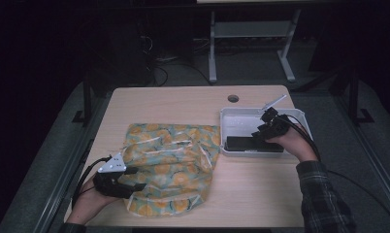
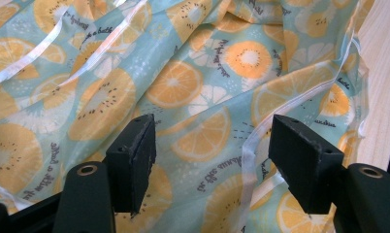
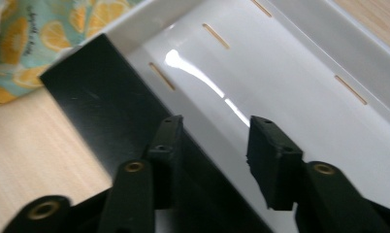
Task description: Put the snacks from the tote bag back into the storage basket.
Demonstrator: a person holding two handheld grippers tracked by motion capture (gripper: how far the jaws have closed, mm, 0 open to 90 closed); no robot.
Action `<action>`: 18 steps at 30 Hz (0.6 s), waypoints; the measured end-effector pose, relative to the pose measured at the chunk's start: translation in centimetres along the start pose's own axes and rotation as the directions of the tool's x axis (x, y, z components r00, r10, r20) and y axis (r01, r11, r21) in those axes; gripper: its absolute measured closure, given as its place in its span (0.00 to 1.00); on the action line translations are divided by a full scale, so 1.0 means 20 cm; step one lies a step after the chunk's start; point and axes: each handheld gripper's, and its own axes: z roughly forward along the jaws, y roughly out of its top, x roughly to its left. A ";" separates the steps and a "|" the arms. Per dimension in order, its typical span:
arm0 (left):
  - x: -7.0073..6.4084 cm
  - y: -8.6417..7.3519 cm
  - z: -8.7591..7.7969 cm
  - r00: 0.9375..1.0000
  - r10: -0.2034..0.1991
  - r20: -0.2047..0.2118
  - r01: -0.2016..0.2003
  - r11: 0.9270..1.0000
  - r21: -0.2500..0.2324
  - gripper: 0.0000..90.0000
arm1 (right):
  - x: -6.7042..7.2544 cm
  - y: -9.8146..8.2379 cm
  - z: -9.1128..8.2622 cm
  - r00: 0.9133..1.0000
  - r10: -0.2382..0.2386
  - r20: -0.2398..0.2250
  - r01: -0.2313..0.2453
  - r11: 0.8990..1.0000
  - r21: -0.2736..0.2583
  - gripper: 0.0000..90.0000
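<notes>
Tabletop scene with a fruit-print bag (image 1: 171, 165) and a white tray (image 1: 230, 116) on a pale wooden table (image 1: 183, 102). The bag, turquoise with orange slices and clear plastic trim, lies crumpled across the middle of the table and reaches toward its near edge. The tray sits by the right edge, just beside the bag's right side. A flat black box (image 1: 253, 144) lies inside the tray along its near wall; in the right gripper view the black box (image 3: 110, 116) leans against that wall, above the tray's slotted white floor (image 3: 300, 82).

Left gripper (image 1: 130, 179) rests low at the bag's near left corner, close to the table's left edge. In the left gripper view its jaws stand apart over the printed fabric (image 2: 198, 92), with cloth between them but no pad pressing on it.

Right gripper (image 1: 261, 133) hangs over the tray, held by a hand (image 1: 292, 143) in a plaid sleeve. Its jaws are parted: one finger (image 3: 166, 145) lies against the box's face, the other over the tray floor, gripping nothing.
</notes>
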 end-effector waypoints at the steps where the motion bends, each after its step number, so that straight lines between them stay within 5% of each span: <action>1: 0.00 0.00 0.00 1.000 0.000 0.002 0.000 1.000 0.001 0.37 | 0.01 -0.01 -0.01 1.000 0.005 -0.006 -0.005 1.000 -0.010 0.57; 18: -0.02 0.02 0.01 0.999 -0.042 -0.005 0.042 0.999 -0.022 0.35 | 0.20 -0.16 -0.18 0.997 0.033 -0.073 -0.045 0.984 -0.172 0.38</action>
